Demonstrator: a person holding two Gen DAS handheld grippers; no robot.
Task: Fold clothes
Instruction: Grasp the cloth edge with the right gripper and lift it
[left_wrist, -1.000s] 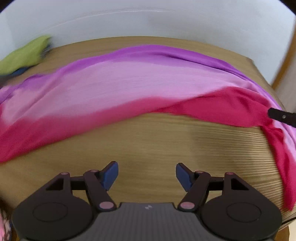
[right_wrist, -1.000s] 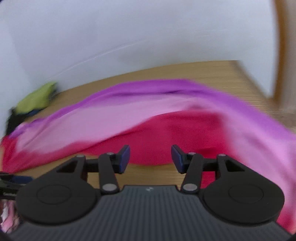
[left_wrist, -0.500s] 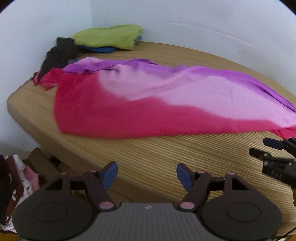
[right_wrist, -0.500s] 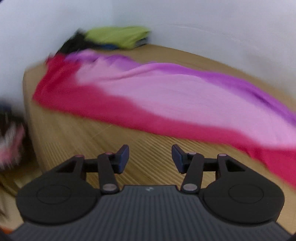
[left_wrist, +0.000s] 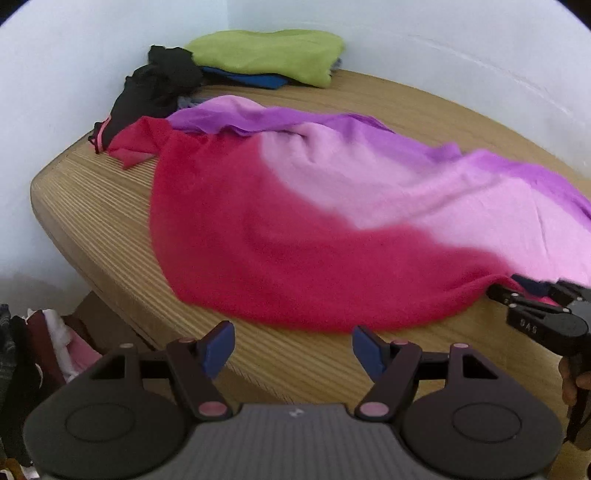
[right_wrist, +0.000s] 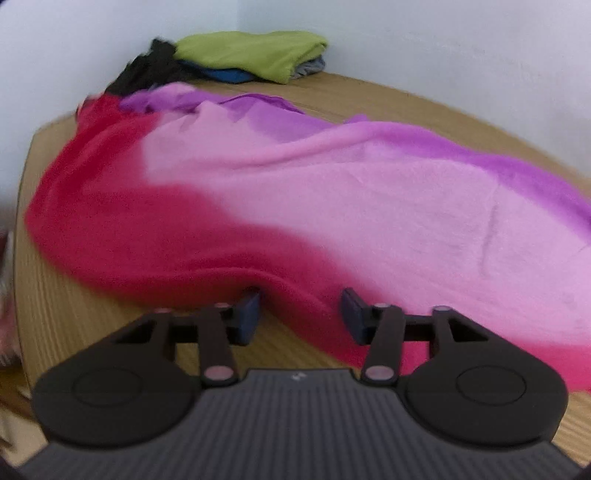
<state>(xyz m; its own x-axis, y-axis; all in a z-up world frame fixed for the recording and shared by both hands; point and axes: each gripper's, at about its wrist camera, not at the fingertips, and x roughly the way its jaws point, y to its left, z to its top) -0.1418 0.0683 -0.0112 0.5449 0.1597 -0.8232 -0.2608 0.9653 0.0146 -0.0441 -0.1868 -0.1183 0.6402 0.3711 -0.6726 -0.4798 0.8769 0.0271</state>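
Note:
A long cloth (left_wrist: 295, 221), red along the near side, pink in the middle and purple at the back, lies spread on the wooden table (left_wrist: 92, 206). My left gripper (left_wrist: 293, 349) stands open above the table's front edge, just short of the red hem, with nothing between its fingers. My right gripper (right_wrist: 301, 314) is at the red hem of the cloth (right_wrist: 332, 206). Its jaws are closing with a fold of the hem between them, and a gap still shows at the pads. In the left wrist view the right gripper (left_wrist: 509, 291) reaches in from the right edge.
A folded green garment (left_wrist: 266, 55) lies on a blue one (left_wrist: 255, 79) in the back corner by the white wall. A crumpled black garment (left_wrist: 155, 88) sits beside them. More clothes (left_wrist: 44, 350) are piled below the table's left end.
Both views have swung left towards the cloth's left end. The right gripper has come down onto the red hem and its jaws have narrowed around it. The left gripper stays open.

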